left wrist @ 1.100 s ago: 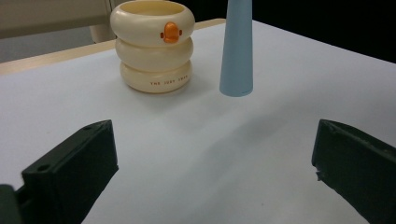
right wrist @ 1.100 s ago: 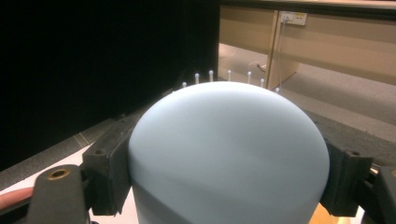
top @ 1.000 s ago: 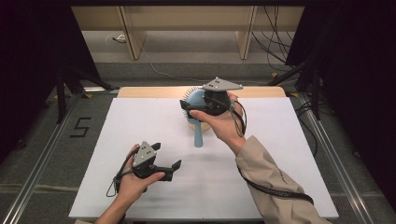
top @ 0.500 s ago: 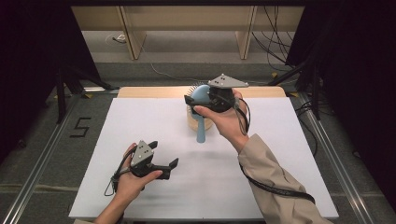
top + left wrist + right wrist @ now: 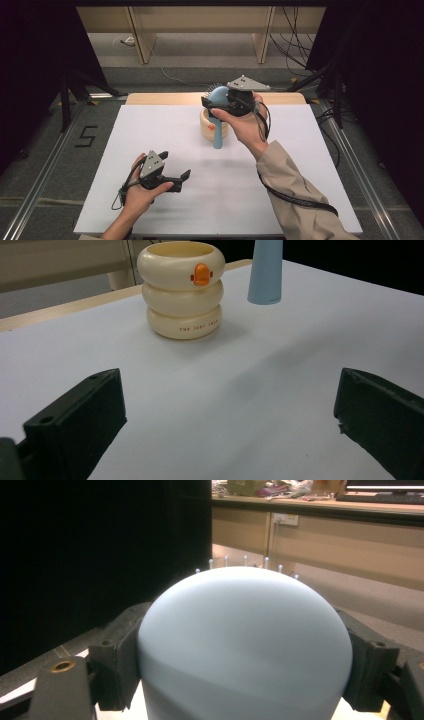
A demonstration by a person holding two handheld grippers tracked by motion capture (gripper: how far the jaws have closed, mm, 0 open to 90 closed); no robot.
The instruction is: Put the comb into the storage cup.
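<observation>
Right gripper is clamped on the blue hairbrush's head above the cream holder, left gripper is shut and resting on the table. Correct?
Not quite: the left gripper is open, not shut. The left gripper view shows its two jaws standing wide apart with nothing between them. The rest holds: the right gripper grips the blue hairbrush by its head above the cream holder, as the high view shows.

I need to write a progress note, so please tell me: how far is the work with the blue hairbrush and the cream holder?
Done: the right gripper has the blue hairbrush clamped by its head and lifted off the white table. In hand: the brush hangs handle-down beside the cream ringed holder, in front of it in the high view, not inside. Left, probably: lowering the handle into the holder and releasing. The left gripper waits open, empty.
</observation>
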